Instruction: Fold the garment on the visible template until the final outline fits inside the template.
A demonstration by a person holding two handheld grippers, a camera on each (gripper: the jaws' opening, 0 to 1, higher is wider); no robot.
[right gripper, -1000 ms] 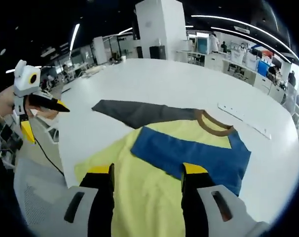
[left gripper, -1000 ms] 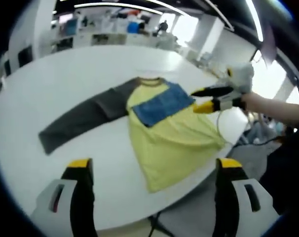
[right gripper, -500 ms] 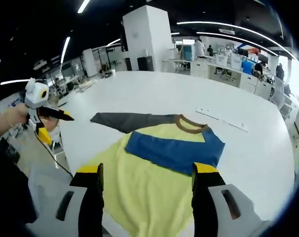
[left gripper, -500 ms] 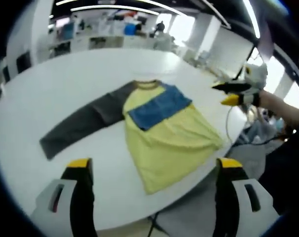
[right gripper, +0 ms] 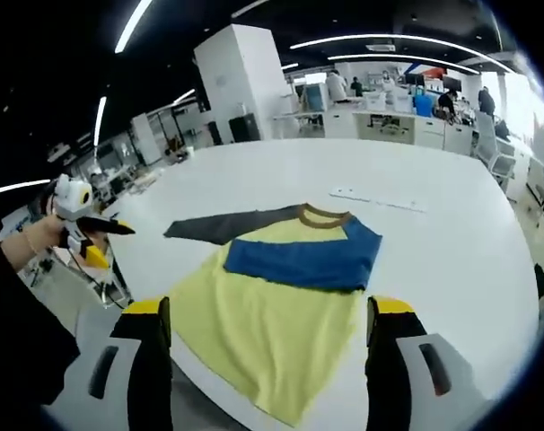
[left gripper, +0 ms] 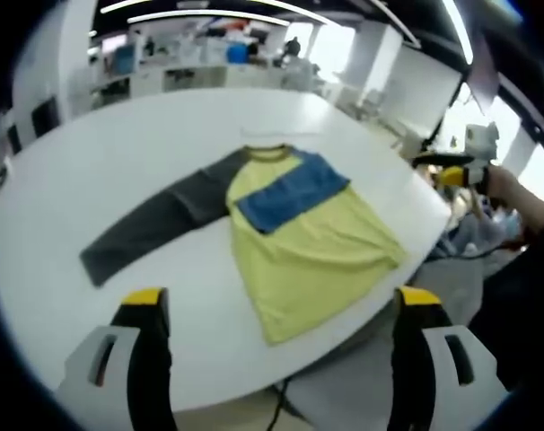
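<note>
Fingers (left gripper: 151, 310) of the left gripper (left gripper: 276, 310) stand wide apart, gripping nothing; the right gripper (right gripper: 267, 319) is likewise spread and empty, both well clear of the garment (left gripper: 290, 229). Judged a pause between folds. Garment lies flat on the white tabletop (left gripper: 119, 153), near its edge. One sleeve, blue (right gripper: 299, 262), is folded across the yellow chest; the grey sleeve (left gripper: 155, 224) is extended sideways. Long axis runs brown collar (right gripper: 324, 215) to hem, hem toward the person. Template outline not discernible.
</note>
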